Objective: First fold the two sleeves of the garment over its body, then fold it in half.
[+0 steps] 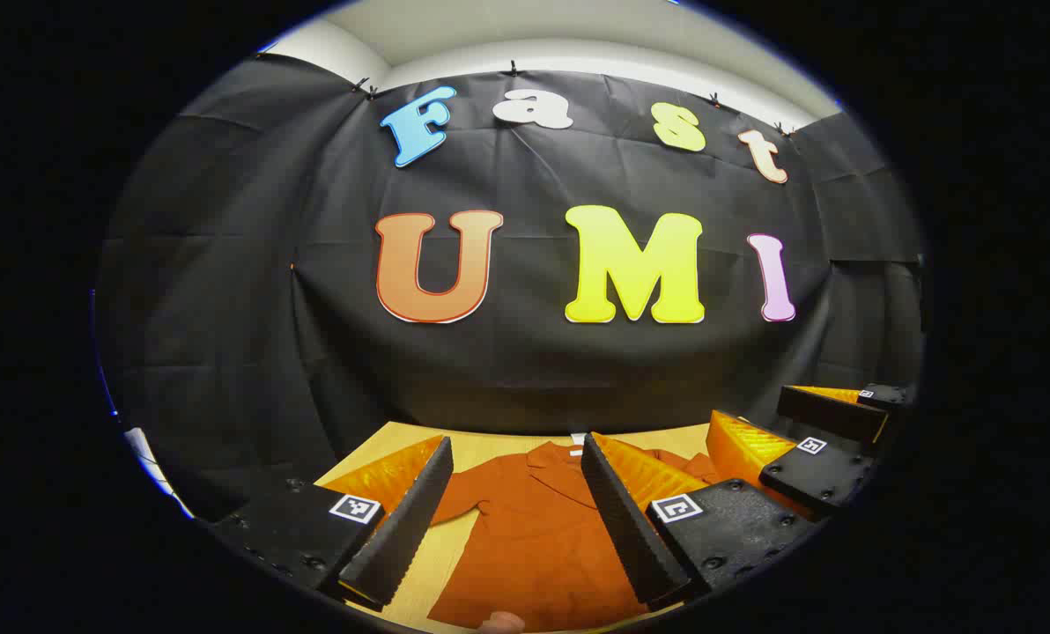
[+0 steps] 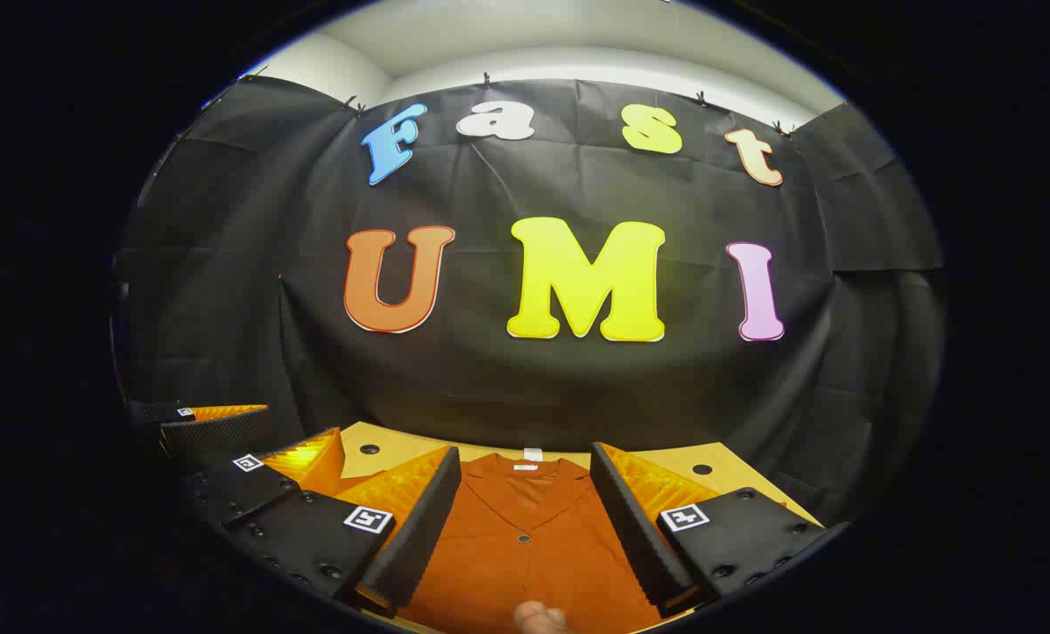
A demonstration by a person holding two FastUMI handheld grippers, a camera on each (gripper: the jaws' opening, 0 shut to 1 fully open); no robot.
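Both grippers, left gripper (image 1: 516,519) and right gripper (image 2: 525,528), hover fingers apart above the garment (image 2: 525,546), spread flat on the bench (image 2: 402,445), ready for sleeve folds.

In front of you, a light wooden counter (image 2: 736,480) with two small round holes carries a rust-orange collared garment (image 2: 525,550) lying flat, its collar toward the back wall.

Dim booth, light from a bright ceiling above, sharp focus, strong fisheye bending at the edges
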